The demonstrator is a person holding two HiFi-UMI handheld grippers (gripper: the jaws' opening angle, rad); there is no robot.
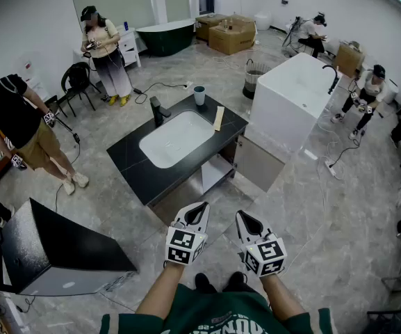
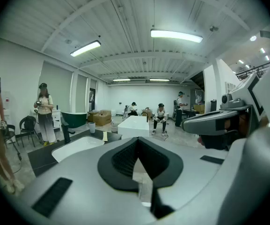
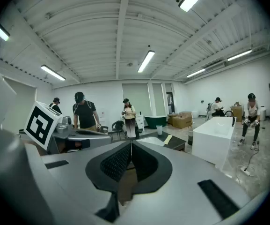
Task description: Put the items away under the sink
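Note:
A black vanity (image 1: 134, 169) with a white sink basin (image 1: 176, 139) and a black faucet (image 1: 157, 110) stands ahead of me. On its top, a pale cup (image 1: 199, 94) stands at the far corner and a flat tan pack (image 1: 218, 117) lies at the right edge. Below the top is an open shelf (image 1: 214, 172). My left gripper (image 1: 201, 206) and right gripper (image 1: 242, 216) hover side by side in front of the vanity, both shut and empty. In the left gripper view the basin (image 2: 76, 146) and cup (image 2: 92, 127) lie beyond the gripper (image 2: 137, 139). The right gripper (image 3: 131, 143) faces the cup (image 3: 159, 129).
A white freestanding basin block (image 1: 294, 96) stands right of the vanity. A black-topped box (image 1: 54, 245) sits at my near left. A green bathtub (image 1: 165, 35) and cardboard boxes (image 1: 231, 33) are at the back. Several people stand or sit around, and cables (image 1: 329, 162) lie on the floor.

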